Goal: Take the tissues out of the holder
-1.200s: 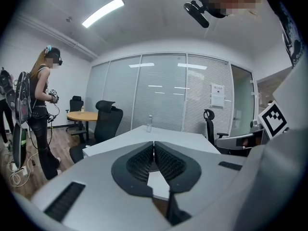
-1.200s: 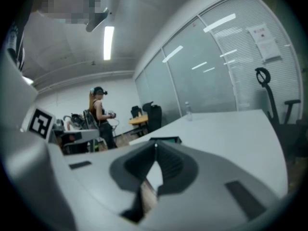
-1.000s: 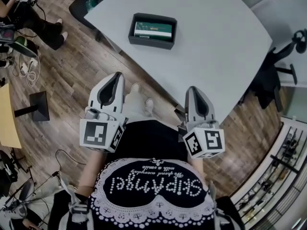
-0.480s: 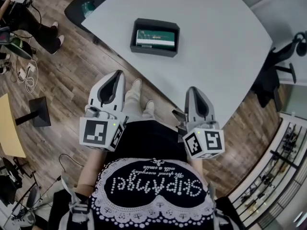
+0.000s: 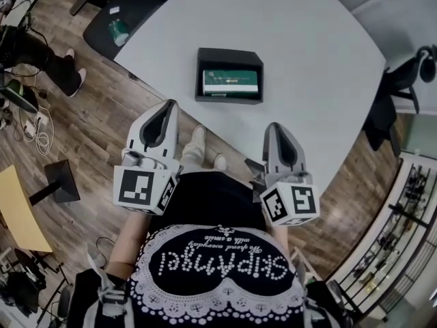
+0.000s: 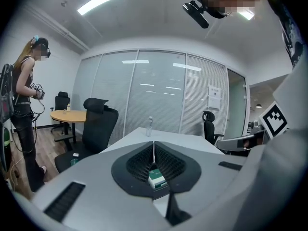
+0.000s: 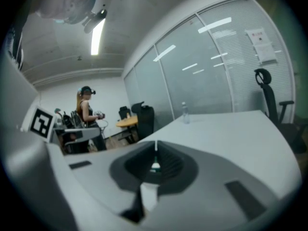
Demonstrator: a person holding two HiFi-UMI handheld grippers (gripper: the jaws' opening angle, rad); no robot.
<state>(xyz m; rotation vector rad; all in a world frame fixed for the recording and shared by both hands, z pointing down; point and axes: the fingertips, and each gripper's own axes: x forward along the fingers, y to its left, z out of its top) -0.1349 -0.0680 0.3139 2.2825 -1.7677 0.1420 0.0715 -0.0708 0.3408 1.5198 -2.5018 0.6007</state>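
Observation:
A black open-topped holder [image 5: 204, 55] stands on the white table [image 5: 314, 53], near its front edge. Inside it lies a green and white tissue pack [image 5: 230, 83]. Both grippers hover short of the table's edge, above the wooden floor, pointing toward the holder. My left gripper [image 5: 168, 105] is shut and holds nothing; in the left gripper view the tissue pack [image 6: 157, 178] shows just below its closed jaws [image 6: 154, 150]. My right gripper [image 5: 273, 126] is also shut and empty, its tip by the table's near edge; its jaws [image 7: 155, 151] meet in a thin seam.
A black office chair [image 5: 119, 19] stands at the table's left corner, another chair [image 5: 403, 91] at the right. A water bottle [image 6: 149, 126] stands on the table's far end. A person [image 6: 24, 114] stands at the left near a round wooden table [image 6: 67, 114].
Both grippers have advanced toward the table together. The holder with the tissue pack now lies closer to them and more directly ahead. Both stay shut.

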